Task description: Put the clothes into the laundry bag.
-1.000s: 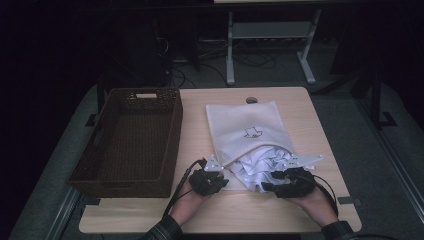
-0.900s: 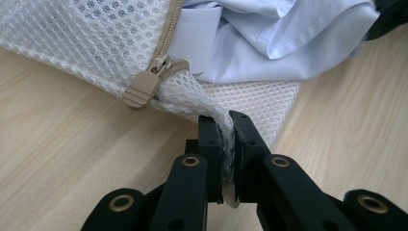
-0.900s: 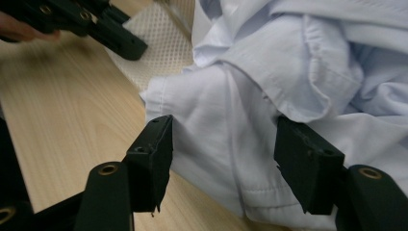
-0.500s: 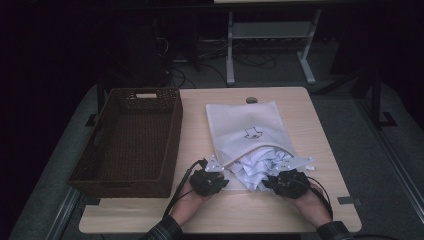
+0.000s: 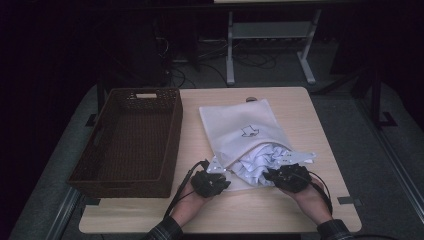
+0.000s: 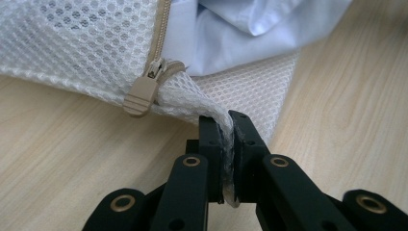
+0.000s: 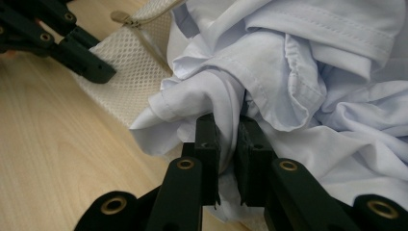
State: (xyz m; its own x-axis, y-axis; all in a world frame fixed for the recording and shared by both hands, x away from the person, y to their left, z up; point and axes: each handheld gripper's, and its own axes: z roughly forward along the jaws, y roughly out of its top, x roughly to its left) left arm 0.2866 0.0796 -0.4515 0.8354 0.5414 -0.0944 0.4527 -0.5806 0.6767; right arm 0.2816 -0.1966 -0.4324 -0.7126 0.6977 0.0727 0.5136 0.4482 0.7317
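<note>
Left gripper point(image 6: 227, 126) pinching mesh bag point(image 6: 86, 43) – right gripper point(image 7: 229, 129) just closed on shirt point(image 7: 308, 72)

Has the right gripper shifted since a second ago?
Yes: the right gripper edged left toward the basket, its jaws closing onto the shirt.

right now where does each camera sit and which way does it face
High view: above the person's table side, looking forward and down; forearms, both grippers, wicker basket.
Left gripper view: along jaws pinching the mesh bag beside its zipper pull.
Right gripper view: along jaws just closing on the white shirt.
Shared: both gripper views show bag and shirt.
</note>
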